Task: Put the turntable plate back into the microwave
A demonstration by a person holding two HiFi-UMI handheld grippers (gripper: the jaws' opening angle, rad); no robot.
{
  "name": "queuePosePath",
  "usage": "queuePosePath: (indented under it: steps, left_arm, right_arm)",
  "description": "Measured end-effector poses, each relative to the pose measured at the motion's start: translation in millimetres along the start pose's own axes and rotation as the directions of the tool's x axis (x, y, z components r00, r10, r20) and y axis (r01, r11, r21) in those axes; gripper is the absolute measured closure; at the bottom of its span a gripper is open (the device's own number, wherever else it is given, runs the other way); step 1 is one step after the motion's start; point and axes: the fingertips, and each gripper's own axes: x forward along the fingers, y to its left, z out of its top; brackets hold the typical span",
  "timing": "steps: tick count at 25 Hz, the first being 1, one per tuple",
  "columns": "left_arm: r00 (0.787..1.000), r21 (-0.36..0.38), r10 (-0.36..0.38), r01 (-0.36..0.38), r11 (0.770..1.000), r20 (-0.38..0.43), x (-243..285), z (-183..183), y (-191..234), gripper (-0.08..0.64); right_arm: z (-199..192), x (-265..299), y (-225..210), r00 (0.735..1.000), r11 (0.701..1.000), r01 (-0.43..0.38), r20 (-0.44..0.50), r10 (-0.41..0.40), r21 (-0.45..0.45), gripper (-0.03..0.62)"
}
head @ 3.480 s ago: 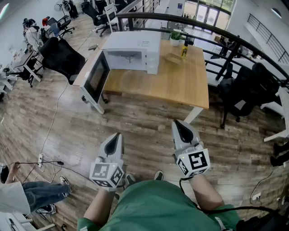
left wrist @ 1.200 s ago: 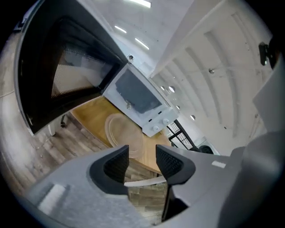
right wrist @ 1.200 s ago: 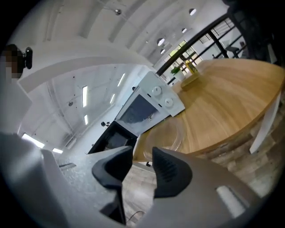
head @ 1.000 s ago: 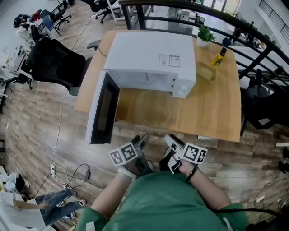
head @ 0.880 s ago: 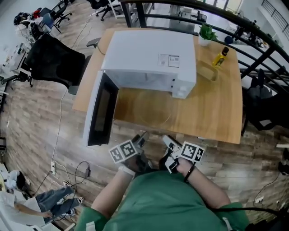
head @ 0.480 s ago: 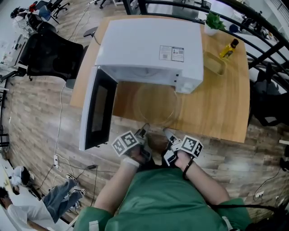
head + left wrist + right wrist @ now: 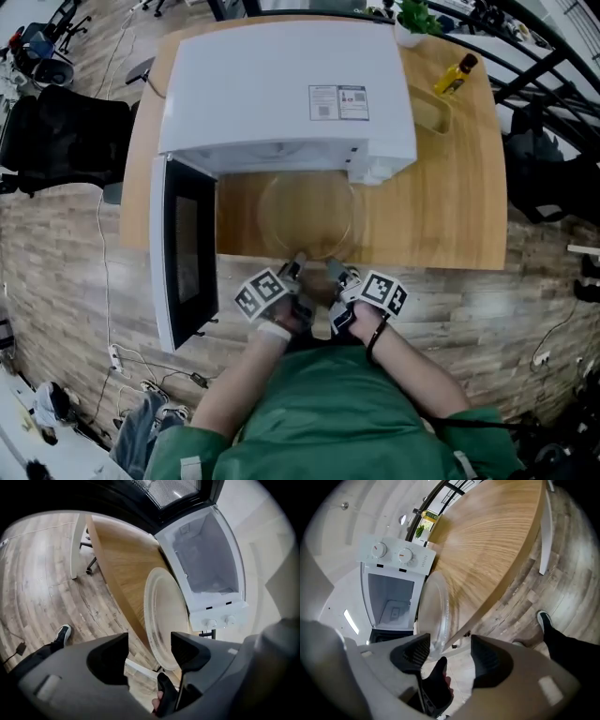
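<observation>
The glass turntable plate (image 7: 307, 214) lies flat on the wooden tabletop (image 7: 441, 197), just in front of the microwave's (image 7: 281, 89) open cavity and outside it. The cavity is bare and white inside. The microwave's door (image 7: 183, 253) hangs wide open at the left of the head view, reaching out past the tabletop's near edge.

Both tools sit side by side at that near edge, tips toward the plate's near rim. The left tool (image 7: 298, 264) has its jaws apart, and its own view shows the rim just ahead of them with neither pad pressing on it. The right tool (image 7: 342, 274) stands wide; its jaws have just been opening, and nothing is held between them, only the plate's rim and the tabletop's edge beyond.

On the far right corner of the tabletop stand a yellow bottle (image 7: 457, 75) and a small green plant (image 7: 412, 14). A black office chair (image 7: 66, 141) stands on the plank floor (image 7: 56, 272) to the left.
</observation>
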Motion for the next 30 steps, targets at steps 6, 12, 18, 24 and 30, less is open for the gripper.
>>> queuePosePath:
  steps: [6, 12, 18, 24, 30]
  left_arm:
    - [0.997, 0.031, -0.072, 0.073, 0.997, -0.029, 4, -3, 2, 0.304]
    - [0.995, 0.097, -0.085, 0.09, 0.991, -0.055, -9, -9, 9, 0.302]
    - [0.995, 0.092, -0.086, 0.091, 0.992, -0.059, -27, -15, 24, 0.308]
    - [0.988, 0.143, -0.135, 0.145, 0.979, -0.076, -36, -21, 24, 0.35]
    - [0.98, 0.183, -0.181, 0.194, 0.964, -0.084, -45, -26, 21, 0.439]
  right_arm:
    - [-1, 6, -18, 0.999, 1.0, 0.018, 0.027, -0.019, 0.024, 0.318]
    - [-4, -3, -19, 1.0, 1.0, 0.007, 0.025, -0.007, 0.021, 0.322]
    - [12, -8, -17, 0.998, 1.0, -0.03, 0.058, 0.03, -0.008, 0.33]
    - [11, -11, -20, 0.997, 0.996, -0.073, 0.027, 0.074, -0.058, 0.384]
    - [0, -16, -16, 0.995, 0.986, -0.104, -0.008, 0.104, -0.127, 0.446]
